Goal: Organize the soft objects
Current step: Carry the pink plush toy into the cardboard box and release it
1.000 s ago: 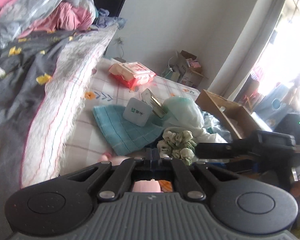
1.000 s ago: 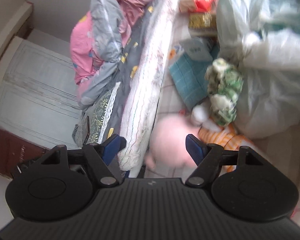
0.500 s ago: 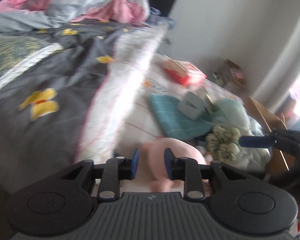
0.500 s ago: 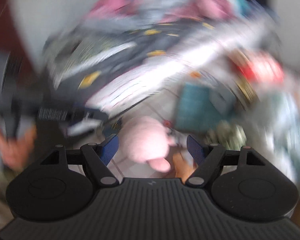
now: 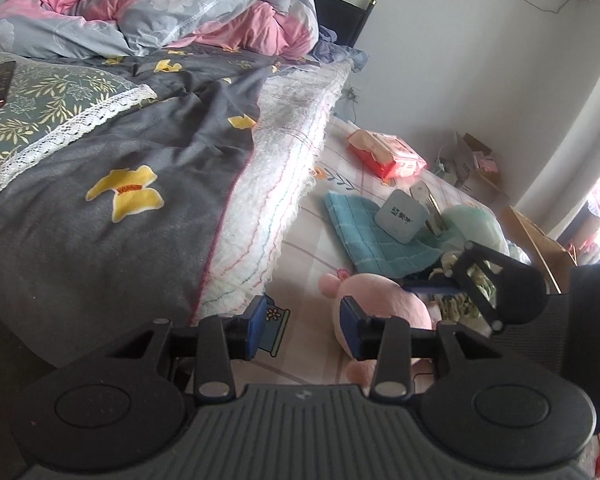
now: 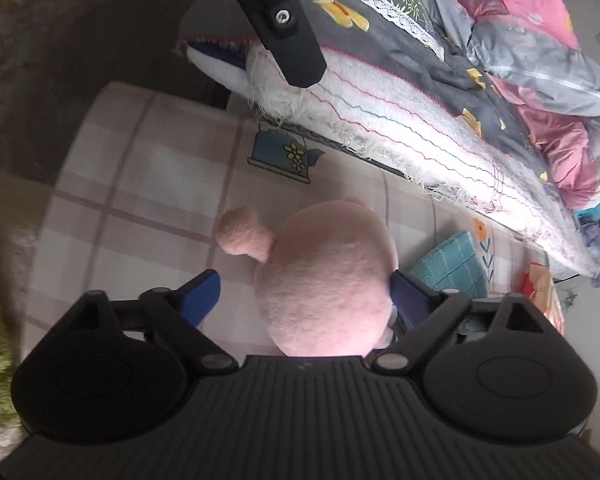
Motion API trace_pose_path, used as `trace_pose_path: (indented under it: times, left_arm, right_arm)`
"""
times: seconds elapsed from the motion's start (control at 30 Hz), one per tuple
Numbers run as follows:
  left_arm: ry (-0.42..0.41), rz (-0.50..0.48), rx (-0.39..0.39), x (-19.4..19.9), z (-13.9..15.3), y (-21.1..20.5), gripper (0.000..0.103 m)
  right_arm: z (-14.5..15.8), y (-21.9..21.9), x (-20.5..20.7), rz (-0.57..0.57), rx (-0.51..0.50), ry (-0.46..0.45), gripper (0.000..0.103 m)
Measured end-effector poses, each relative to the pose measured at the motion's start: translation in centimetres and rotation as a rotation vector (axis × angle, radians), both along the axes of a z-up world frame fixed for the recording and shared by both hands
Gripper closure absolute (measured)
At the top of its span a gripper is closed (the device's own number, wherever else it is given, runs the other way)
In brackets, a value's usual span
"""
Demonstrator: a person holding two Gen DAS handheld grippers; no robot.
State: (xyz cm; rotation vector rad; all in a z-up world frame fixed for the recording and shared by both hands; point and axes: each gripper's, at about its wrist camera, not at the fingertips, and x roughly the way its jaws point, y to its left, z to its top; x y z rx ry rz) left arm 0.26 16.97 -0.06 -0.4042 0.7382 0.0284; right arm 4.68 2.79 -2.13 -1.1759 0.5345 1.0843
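Note:
A pink plush toy (image 5: 384, 300) lies on the checked bed sheet (image 5: 312, 360). My left gripper (image 5: 305, 322) hovers just left of it, jaws opening, and only bare sheet shows between the pads. In the right wrist view the same plush toy (image 6: 328, 280) sits between the fingers of my right gripper (image 6: 304, 292), whose jaws are opening wide. The right pad is at the toy's side and the left pad (image 6: 204, 292) stands apart from it. The right gripper's body (image 5: 504, 292) hides part of a green and white fabric bundle.
A teal towel (image 5: 376, 240) with a small grey box (image 5: 400, 218) lies beyond the toy, and a red tissue pack (image 5: 388, 156) farther back. A grey butterfly blanket (image 5: 120, 200) and a pink duvet (image 5: 172, 12) pile up on the left. A cardboard box (image 5: 536, 236) stands at the right.
My left gripper was shut on the pink plush toy, then opened and let it go onto the sheet. My right gripper rolled over, came down above the toy and spread wider.

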Motion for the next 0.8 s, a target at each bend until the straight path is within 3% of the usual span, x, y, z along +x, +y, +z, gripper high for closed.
trace_pose_path:
  times: [0.1, 0.17, 0.37, 0.53, 0.8]
  left_arm:
    - [-0.005, -0.010, 0.002, 0.0, 0.0, -0.3, 0.060]
    - [-0.022, -0.018, 0.007, -0.1, 0.2, -0.5, 0.055]
    - [-0.117, -0.081, 0.079, -0.7, 1.6, -2.4, 0.041]
    - [-0.150, -0.143, 0.131, -0.4, 2.6, -4.6, 0.040]
    - [-0.175, -0.283, 0.111, 2.5, 3.7, -9.7, 0.035]
  right_arm:
    - [-0.5, 0.2, 0.4, -0.044, 0.024, -0.031, 0.013]
    - [-0.8, -0.1, 1.2, -0.098, 0.049, -0.053, 0.029]
    - [2.9, -3.3, 6.0, -0.358, 0.284, 0.178, 0.032]
    - [6.1, -9.1, 9.4, -0.554, 0.553, 0.406, 0.032]
    - [9.5, -20.7, 10.6, -0.738, 0.961, 0.748, 0.032]
